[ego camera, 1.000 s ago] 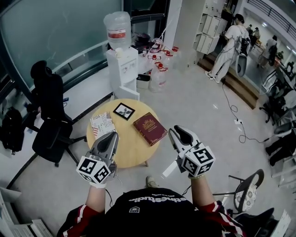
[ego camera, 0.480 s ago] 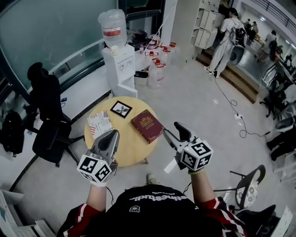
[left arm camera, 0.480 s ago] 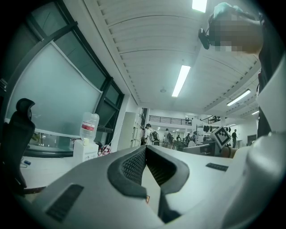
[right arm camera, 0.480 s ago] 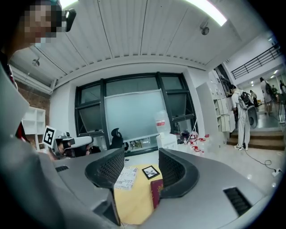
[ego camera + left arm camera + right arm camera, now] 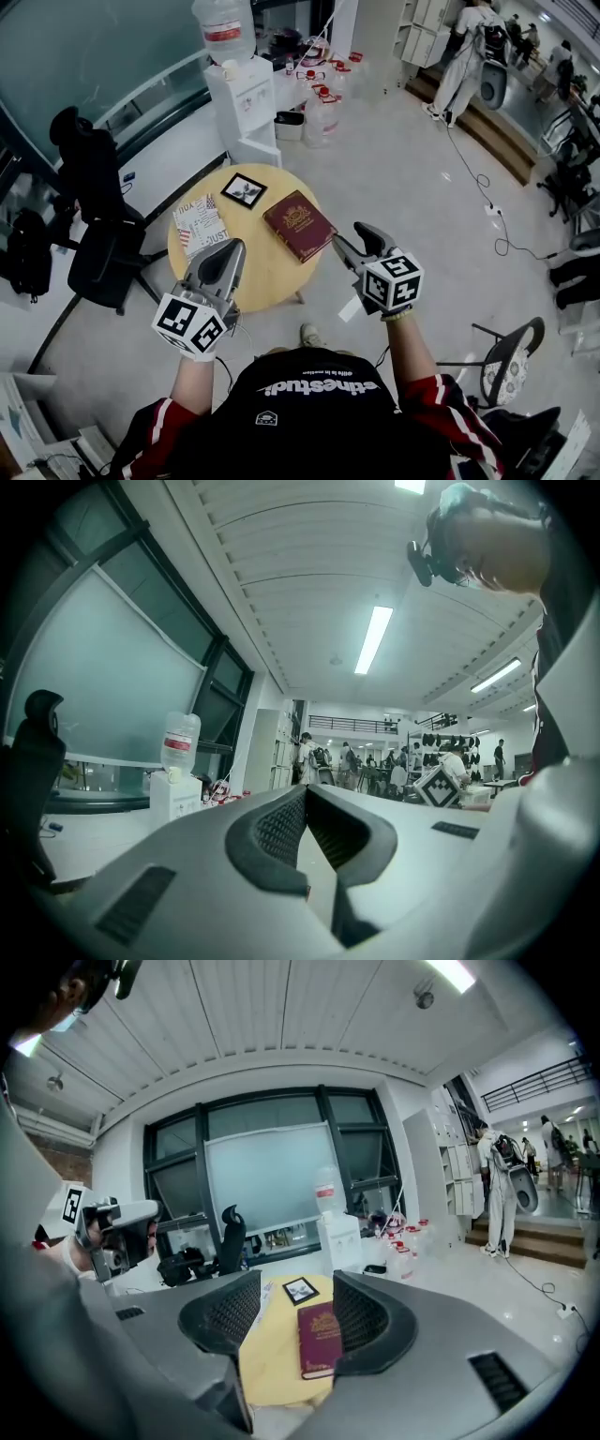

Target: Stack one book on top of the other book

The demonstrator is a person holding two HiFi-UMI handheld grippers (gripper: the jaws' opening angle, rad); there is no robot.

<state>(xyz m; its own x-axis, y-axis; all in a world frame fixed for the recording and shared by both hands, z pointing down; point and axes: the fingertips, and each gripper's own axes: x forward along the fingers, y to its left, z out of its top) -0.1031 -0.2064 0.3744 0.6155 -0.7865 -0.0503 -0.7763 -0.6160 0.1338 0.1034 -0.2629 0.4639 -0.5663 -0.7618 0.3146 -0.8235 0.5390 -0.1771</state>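
Water dispenser, black office chair, framed picture on round table

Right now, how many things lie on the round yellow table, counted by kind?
books: 2 (red book, white patterned book)
framed picture: 1
total: 3

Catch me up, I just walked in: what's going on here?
A person holds a gripper in each hand at a round table. The right claw, empty, has just been opening and points at the red book. The left claw is shut and empty. The striped book lies apart from the red one, unstacked.
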